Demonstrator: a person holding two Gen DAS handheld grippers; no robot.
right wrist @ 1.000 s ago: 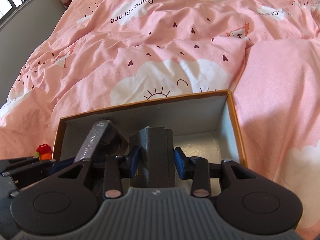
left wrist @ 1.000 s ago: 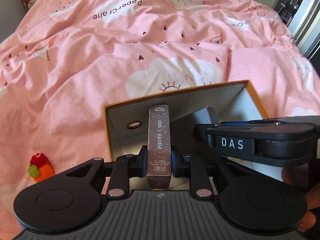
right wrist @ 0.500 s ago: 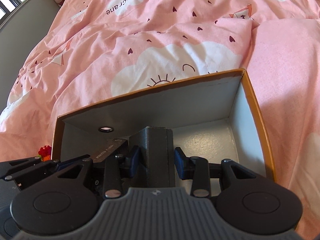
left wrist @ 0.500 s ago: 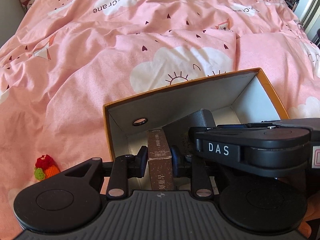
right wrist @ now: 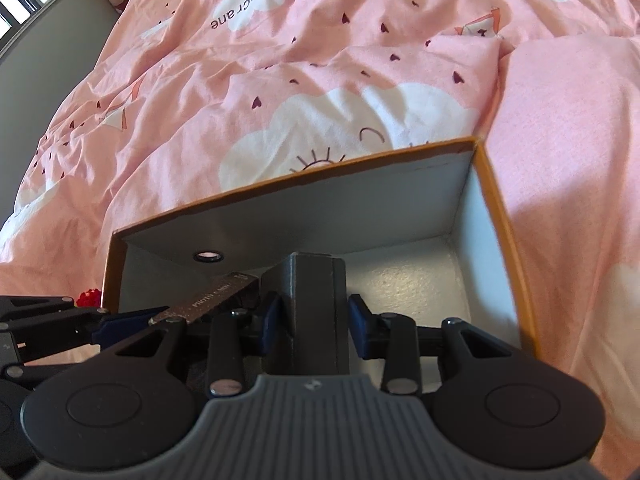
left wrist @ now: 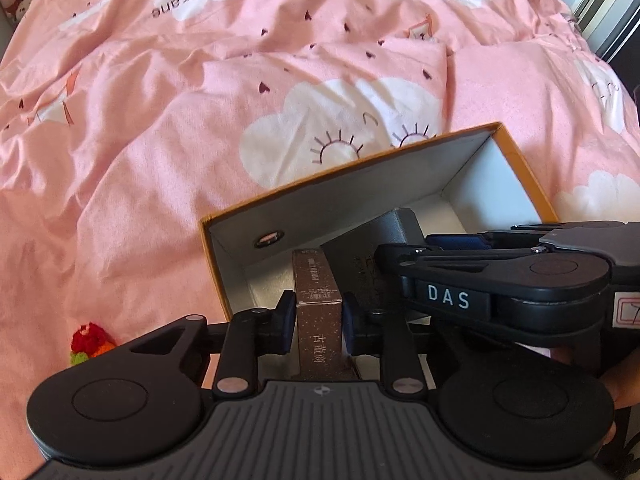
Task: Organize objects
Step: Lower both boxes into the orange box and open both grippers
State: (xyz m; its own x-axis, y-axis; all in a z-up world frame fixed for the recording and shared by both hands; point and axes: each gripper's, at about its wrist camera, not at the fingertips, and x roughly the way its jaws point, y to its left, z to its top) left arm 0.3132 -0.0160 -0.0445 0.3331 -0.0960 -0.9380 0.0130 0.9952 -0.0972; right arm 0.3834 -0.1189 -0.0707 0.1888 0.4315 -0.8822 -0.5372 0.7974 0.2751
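Lowering two boxes into the orange cardboard box (right wrist: 500, 216) — left gripper (left wrist: 319, 322) clamps the brown photo-card box (left wrist: 318, 292), long axis toward 12 o'clock; right gripper (right wrist: 313, 320), at its 3 o'clock, grips the grey box (right wrist: 314, 296).

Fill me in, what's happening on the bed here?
A person is packing small boxes into an orange cardboard box on a pink duvet. The left hand-held gripper is clamped on a brown photo card box, its far end inside. The right hand-held gripper grips a dark grey box beside it. A small crocheted toy lies outside.
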